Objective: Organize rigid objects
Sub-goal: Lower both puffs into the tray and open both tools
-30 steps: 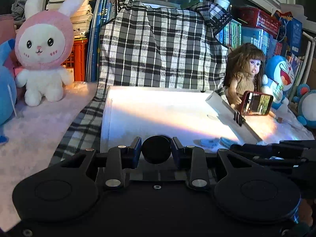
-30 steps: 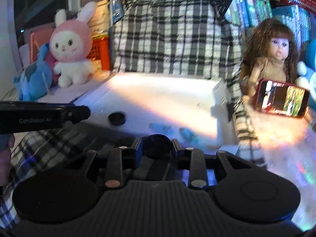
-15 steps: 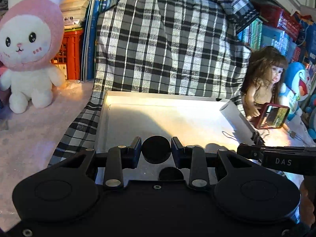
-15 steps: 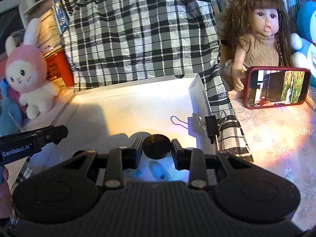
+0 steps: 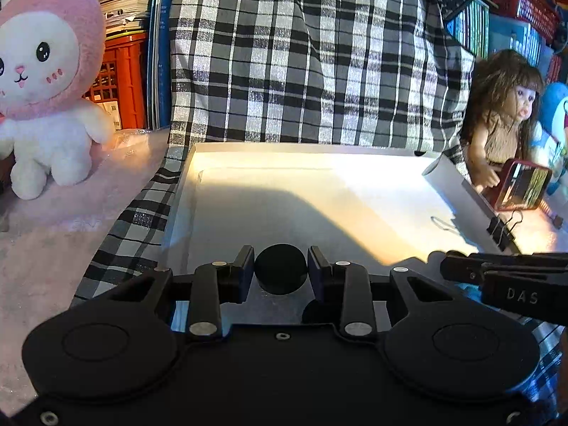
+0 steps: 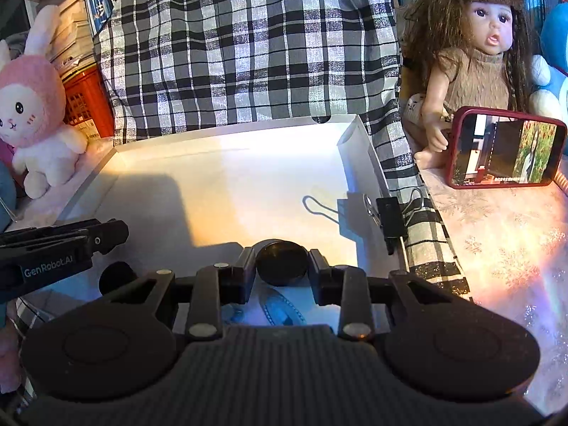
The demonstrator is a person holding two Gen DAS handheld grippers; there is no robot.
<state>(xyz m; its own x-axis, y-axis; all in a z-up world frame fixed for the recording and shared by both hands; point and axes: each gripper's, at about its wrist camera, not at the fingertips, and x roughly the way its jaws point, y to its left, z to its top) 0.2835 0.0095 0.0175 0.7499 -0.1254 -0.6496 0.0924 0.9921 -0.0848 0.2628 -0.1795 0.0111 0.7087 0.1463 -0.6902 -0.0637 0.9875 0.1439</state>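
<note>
My left gripper (image 5: 280, 274) is shut on a black round disc (image 5: 280, 274) and holds it over the near part of the white tray (image 5: 319, 191). My right gripper (image 6: 281, 263) is shut on a second black round disc (image 6: 281, 263) over the tray's near right part (image 6: 227, 177). Another black disc (image 5: 314, 314) lies on the tray floor under the left gripper; it also shows in the right wrist view (image 6: 115, 274). Blue patterned pieces (image 6: 282, 310) lie on the tray beneath the right gripper. Each gripper shows at the edge of the other's view.
A black binder clip (image 6: 390, 218) grips the tray's right wall. A doll (image 6: 472, 53) and a red phone (image 6: 506, 151) stand to the right. A pink bunny plush (image 5: 46, 81) sits to the left. Checked cloth (image 5: 301, 53) hangs behind the tray.
Both grippers have moved forward over the tray with their discs still held. The left view has swung left and the loose disc has slid under it.
</note>
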